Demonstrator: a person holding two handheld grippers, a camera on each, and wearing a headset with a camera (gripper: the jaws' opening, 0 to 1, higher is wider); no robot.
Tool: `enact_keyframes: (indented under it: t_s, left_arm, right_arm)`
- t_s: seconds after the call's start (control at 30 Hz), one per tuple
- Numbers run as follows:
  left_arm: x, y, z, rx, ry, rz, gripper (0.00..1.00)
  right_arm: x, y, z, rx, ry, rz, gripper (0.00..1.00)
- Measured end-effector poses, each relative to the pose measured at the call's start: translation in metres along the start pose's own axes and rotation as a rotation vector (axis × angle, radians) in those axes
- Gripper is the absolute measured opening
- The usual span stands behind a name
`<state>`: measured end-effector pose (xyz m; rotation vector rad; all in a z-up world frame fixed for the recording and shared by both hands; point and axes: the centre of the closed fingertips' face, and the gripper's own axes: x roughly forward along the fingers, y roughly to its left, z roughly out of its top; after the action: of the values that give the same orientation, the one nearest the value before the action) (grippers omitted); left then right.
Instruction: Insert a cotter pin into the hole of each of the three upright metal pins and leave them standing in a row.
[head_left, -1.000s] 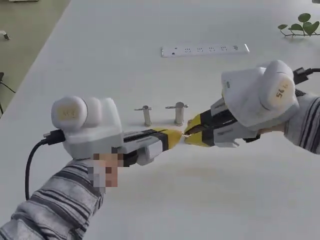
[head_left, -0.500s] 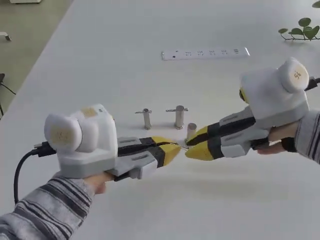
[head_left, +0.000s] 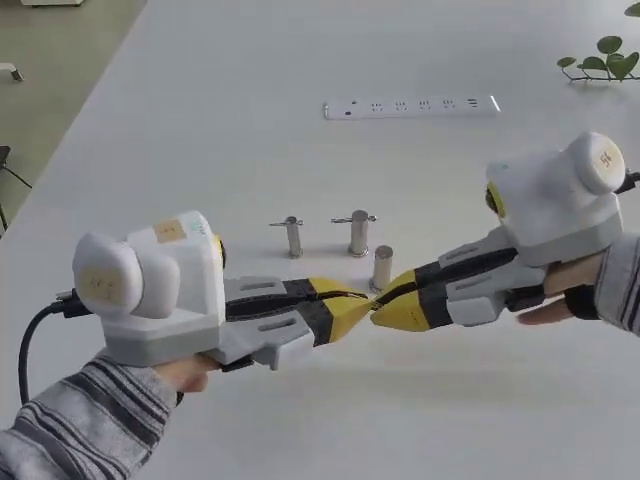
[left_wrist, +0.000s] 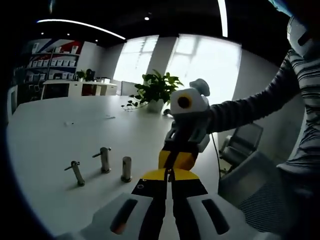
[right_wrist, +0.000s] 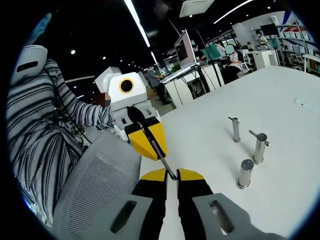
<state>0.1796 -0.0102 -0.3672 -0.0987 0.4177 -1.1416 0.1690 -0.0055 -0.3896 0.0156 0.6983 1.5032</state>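
Three upright metal pins stand in a row on the white table (head_left: 200, 120). The left pin (head_left: 293, 236) and middle pin (head_left: 358, 231) each carry a cotter pin through the top. The right pin (head_left: 382, 268) is bare; it also appears as the nearest pin (right_wrist: 244, 173) in the right gripper view. Just in front of the row, my left gripper (head_left: 358, 303) and right gripper (head_left: 381, 311) meet tip to tip above the table. A thin cotter pin (right_wrist: 168, 168) bridges them, and both grippers look shut on it. The left gripper's own tips (left_wrist: 170, 176) touch the right's.
A white power strip (head_left: 410, 104) lies farther back on the table. A small plant (head_left: 600, 52) sits at the far right. The table's left edge drops to the floor (head_left: 60, 40). A grey office chair (right_wrist: 95, 185) stands near the table.
Both grippers have come lower and nearer to me, staying tip to tip on the cotter pin. The bare right pin, hidden behind the right gripper before, is now uncovered.
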Motion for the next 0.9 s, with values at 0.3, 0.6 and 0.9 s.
enact_keyframes:
  t_s: [0.3, 0.6, 0.9]
  left_arm:
    - [0.0, -0.001, -0.006, -0.019, 0.014, -0.004, 0.0]
    - [0.002, 0.0, -0.011, 0.0, 0.03, -0.002, 0.0]
    - [0.008, 0.01, -0.014, 0.037, 0.046, 0.049, 0.03]
  right_arm:
    - [-0.002, 0.0, -0.003, -0.133, 0.057, -0.013, 0.0]
    - [-0.005, 0.0, -0.006, -0.343, 0.167, -0.027, 0.0]
    - [-0.008, -0.009, -0.01, -0.447, 0.228, -0.06, 0.0]
